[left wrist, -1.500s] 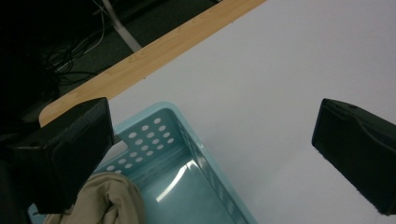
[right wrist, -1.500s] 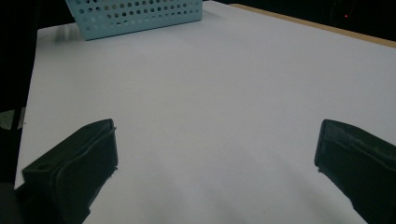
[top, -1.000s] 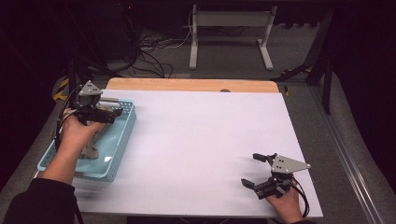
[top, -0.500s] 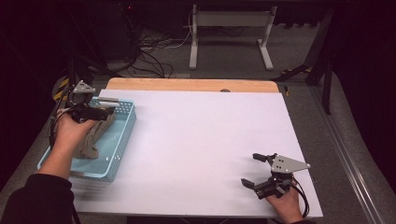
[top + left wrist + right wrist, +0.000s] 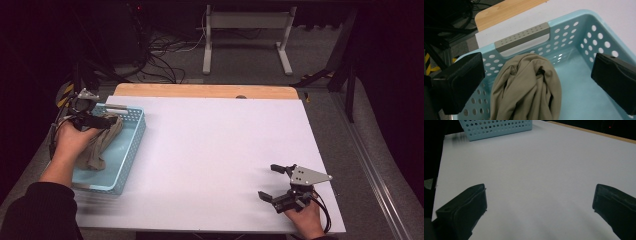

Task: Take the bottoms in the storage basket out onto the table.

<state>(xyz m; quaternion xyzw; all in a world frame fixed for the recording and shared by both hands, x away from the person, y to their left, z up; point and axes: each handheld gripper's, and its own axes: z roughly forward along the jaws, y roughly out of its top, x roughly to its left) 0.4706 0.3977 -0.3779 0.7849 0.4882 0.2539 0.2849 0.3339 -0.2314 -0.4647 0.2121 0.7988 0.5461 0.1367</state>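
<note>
A light blue perforated basket (image 5: 131, 145) stands at the table's left edge, and a crumpled khaki cloth (image 5: 100, 145) lies in it. My left gripper (image 5: 102, 119) hovers over the basket's far left corner. In the left gripper view the gripper (image 5: 536, 82) is open, its jaws wide apart on either side of the cloth (image 5: 529, 87) and not touching it. The basket's grey handle (image 5: 522, 37) is just beyond. My right gripper (image 5: 268, 181) rests open near the table's front right edge, with nothing between its jaws (image 5: 541, 202).
The white table top (image 5: 215, 150) has a wooden strip (image 5: 200, 91) along its far edge. The basket (image 5: 496, 128) sits far off in the right gripper view. Cables and a metal stand (image 5: 245, 30) are on the floor beyond the table.
My left hand and gripper have drawn a little to the left over the basket, and more of the cloth shows. The right gripper has not moved.
</note>
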